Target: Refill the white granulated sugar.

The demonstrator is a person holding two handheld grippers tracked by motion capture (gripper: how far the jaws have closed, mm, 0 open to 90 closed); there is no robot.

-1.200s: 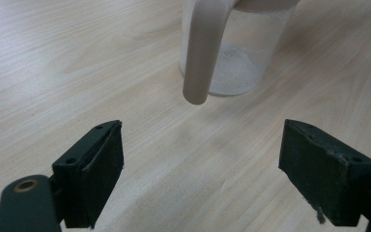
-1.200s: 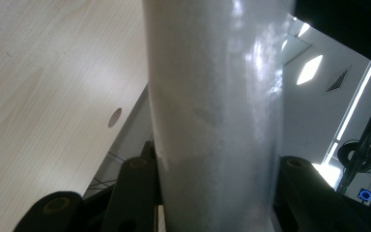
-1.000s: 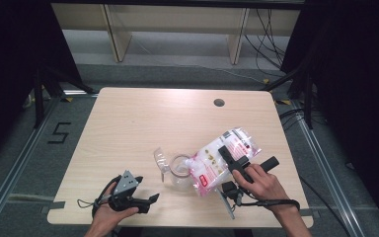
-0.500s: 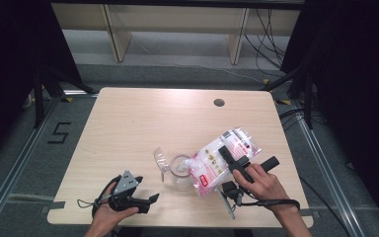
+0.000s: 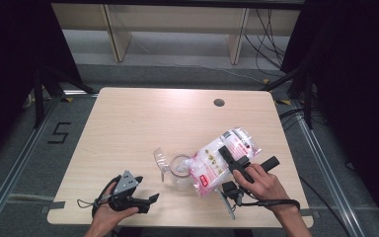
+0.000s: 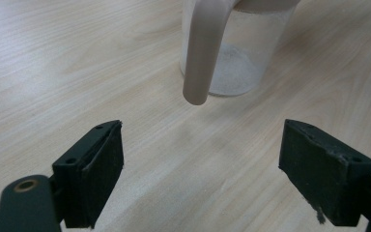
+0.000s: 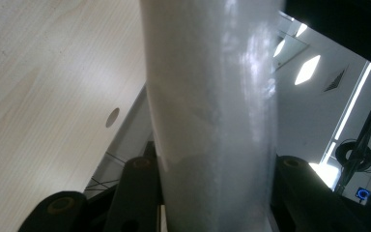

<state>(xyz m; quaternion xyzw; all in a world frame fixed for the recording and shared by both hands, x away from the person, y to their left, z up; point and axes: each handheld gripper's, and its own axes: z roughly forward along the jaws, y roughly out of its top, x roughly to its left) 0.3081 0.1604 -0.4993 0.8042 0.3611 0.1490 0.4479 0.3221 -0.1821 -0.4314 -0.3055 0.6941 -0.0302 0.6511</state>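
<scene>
Right tongs (image 5: 229, 160) clamped on the bag (image 5: 212, 163), tipped mouth-down over the jug (image 5: 180, 174), probably to pour the grains in. Jug upright on the worktop (image 5: 143, 123), just ahead of the left tongs (image 6: 203, 169), handle (image 6: 200, 53) facing them. Left tongs spread wide and empty, resting low, perhaps ready to steady the jug.

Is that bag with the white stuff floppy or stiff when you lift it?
Probably floppy: the plastic bag sags and creases where the right tool grips it. Its contents look loose, so they would likely shift. The glossy film may be slippery.
</scene>
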